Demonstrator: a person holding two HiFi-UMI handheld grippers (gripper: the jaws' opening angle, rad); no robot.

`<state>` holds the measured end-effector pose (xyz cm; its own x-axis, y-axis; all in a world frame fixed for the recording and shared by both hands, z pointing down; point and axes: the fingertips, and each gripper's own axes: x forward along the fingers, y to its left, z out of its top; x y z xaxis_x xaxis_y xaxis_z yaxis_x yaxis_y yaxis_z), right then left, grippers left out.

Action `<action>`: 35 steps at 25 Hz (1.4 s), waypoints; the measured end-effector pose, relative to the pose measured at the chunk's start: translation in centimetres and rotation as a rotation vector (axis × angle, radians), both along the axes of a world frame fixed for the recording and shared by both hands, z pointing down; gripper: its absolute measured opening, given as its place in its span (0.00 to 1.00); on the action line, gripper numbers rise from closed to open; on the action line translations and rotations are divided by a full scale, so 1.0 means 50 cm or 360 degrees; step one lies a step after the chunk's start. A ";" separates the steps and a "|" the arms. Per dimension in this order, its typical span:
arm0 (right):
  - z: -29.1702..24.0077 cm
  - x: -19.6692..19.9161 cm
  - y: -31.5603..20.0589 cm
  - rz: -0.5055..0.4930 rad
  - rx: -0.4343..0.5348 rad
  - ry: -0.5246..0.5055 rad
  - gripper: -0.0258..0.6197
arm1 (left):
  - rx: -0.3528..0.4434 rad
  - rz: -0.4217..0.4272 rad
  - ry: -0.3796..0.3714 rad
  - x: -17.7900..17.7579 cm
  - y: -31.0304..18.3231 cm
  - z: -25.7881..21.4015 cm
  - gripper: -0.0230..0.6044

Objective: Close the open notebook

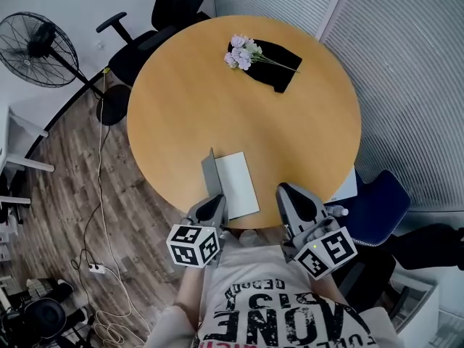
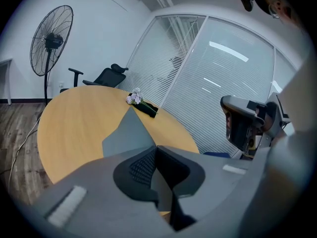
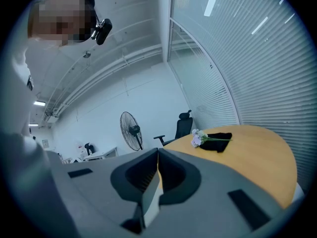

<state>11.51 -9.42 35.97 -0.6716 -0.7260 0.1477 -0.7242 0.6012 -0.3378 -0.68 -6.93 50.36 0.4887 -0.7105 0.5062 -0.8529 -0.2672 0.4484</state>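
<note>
left gripper [image 1: 214,203]: jaws squeezed together. The tips sit right at the near left corner of the notebook [image 1: 238,183].
grip or not: honestly can't tell if the tips are pinching the cover [image 2: 130,135] or just touching it. In the left gripper view the cover's near corner ends exactly where the jaws meet.
right gripper [image 1: 285,190]: closed too, with nothing between the jaws. It's at the table's near edge, just right of the notebook and not touching it.
notebook: open at the near edge of the round wooden table [image 1: 217,100]. The white page lies flat and the grey cover is tilted up along its left side.
far side: pale flowers [image 1: 243,51] lying on a black cloth [image 1: 279,67], well apart from the notebook.
around the table: a standing fan [image 1: 36,49] off to the left, a black office chair [image 1: 174,13] behind, and a blue chair [image 1: 377,205] on the right.
</note>
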 end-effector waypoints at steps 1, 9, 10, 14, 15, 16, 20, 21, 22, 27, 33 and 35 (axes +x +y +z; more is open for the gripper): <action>0.000 0.002 0.000 -0.0001 -0.0001 0.0002 0.06 | 0.0002 0.0002 -0.0002 0.003 -0.001 0.001 0.07; 0.004 0.008 0.007 -0.0032 -0.0011 0.0026 0.06 | 0.0000 0.0008 0.0000 0.014 -0.001 0.008 0.07; 0.003 0.007 0.007 -0.0036 -0.0013 0.0028 0.06 | 0.0000 0.0008 0.0003 0.013 -0.001 0.007 0.07; 0.004 0.002 0.009 -0.0045 -0.0022 0.0030 0.06 | -0.0001 0.0010 0.0012 0.015 -0.002 0.007 0.07; 0.005 0.001 0.009 -0.0048 -0.0025 0.0031 0.06 | -0.0001 0.0011 0.0014 0.016 -0.003 0.007 0.07; 0.007 0.000 0.009 -0.0050 -0.0028 0.0032 0.06 | 0.0000 0.0011 0.0018 0.018 -0.004 0.008 0.07; 0.008 -0.001 0.009 -0.0053 -0.0034 0.0033 0.06 | 0.0003 0.0014 0.0029 0.026 -0.006 0.010 0.07; 0.008 0.000 0.008 -0.0053 -0.0034 0.0033 0.06 | 0.0003 0.0015 0.0030 0.029 -0.008 0.011 0.07; 0.009 0.000 0.006 -0.0051 -0.0034 0.0033 0.06 | 0.0002 0.0017 0.0031 0.031 -0.009 0.013 0.07; 0.014 0.009 0.002 -0.0034 -0.0029 0.0034 0.06 | -0.0006 0.0038 0.0039 0.048 -0.014 0.026 0.07; 0.023 0.023 -0.006 -0.0008 -0.0050 0.0033 0.06 | -0.0027 0.0055 0.0038 0.068 -0.024 0.042 0.07; 0.025 0.027 -0.008 0.0000 -0.0057 0.0032 0.06 | -0.0035 0.0065 0.0037 0.074 -0.027 0.047 0.07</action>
<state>12.88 -9.82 37.25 -0.6681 -0.7201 0.1872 -0.7311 0.5888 -0.3447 3.03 -8.27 52.71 0.5288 -0.6787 0.5096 -0.8309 -0.2914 0.4741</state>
